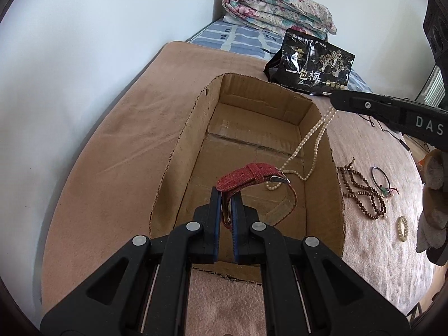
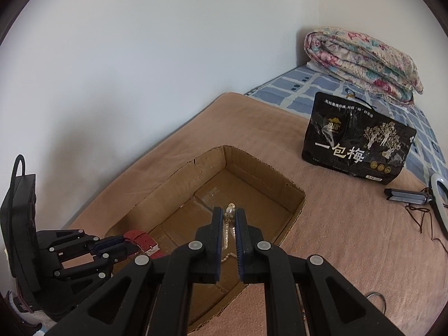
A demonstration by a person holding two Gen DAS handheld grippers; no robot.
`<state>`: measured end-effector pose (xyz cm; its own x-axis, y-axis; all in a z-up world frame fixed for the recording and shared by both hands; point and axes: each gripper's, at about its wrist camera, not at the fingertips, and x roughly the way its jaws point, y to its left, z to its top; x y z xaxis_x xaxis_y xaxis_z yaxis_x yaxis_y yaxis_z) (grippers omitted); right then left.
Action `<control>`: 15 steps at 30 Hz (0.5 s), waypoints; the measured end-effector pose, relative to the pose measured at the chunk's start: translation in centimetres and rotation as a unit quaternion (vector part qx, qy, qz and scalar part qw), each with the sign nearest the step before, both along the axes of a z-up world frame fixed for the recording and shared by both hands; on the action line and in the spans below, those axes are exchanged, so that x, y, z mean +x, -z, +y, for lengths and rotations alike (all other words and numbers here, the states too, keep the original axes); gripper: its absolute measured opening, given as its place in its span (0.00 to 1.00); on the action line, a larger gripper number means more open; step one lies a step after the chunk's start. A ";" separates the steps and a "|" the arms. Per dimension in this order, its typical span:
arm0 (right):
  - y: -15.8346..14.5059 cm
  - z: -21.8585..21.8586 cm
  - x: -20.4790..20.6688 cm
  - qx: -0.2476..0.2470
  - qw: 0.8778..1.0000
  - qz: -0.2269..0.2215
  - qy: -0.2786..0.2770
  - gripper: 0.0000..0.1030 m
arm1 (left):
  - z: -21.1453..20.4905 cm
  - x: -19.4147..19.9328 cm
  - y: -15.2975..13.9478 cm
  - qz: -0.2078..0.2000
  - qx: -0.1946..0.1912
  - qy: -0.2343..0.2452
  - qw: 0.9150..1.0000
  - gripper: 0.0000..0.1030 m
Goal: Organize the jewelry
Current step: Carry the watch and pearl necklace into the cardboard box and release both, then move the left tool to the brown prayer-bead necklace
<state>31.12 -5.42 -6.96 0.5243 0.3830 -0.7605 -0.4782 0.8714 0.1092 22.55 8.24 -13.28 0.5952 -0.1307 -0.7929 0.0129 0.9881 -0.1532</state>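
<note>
Left wrist view: both tongs hold jewelry over the cardboard box (image 1: 201, 128).

My left tongs (image 1: 226, 196) are pinching the red fabric strap (image 1: 246, 177), which arches forward above the inside of the box, its metal buckle (image 1: 280, 179) at the far end. My right tongs (image 2: 229, 217) are pressed on the pearl necklace (image 2: 228, 225); in the left wrist view I see its strand hang down from them into the box, with the lower end close to the buckle. I cannot tell if it touches the box floor. On the pink blanket (image 1: 372, 240), to the right of the box, lie a brown bead string (image 1: 361, 193), a thin dark bangle (image 1: 380, 177) and a small pale bead bracelet (image 1: 402, 228). Behind the box stands a black bag (image 2: 355, 142), and further back a folded flowered quilt (image 2: 364, 61).
</note>
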 end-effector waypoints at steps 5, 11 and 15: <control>1.4 -0.1 0.2 0.000 1.000 0.020 0.002 0.17 | -0.2 0.5 0.5 0.008 -0.004 0.003 1.000 0.05; 1.0 -0.7 -0.1 0.002 1.000 0.006 0.022 0.83 | 0.2 0.4 0.3 0.000 -0.021 -0.005 1.000 0.46; 0.6 -1.1 0.0 -0.001 0.999 0.002 0.033 0.88 | 0.4 0.1 0.0 -0.005 -0.022 -0.009 1.000 0.46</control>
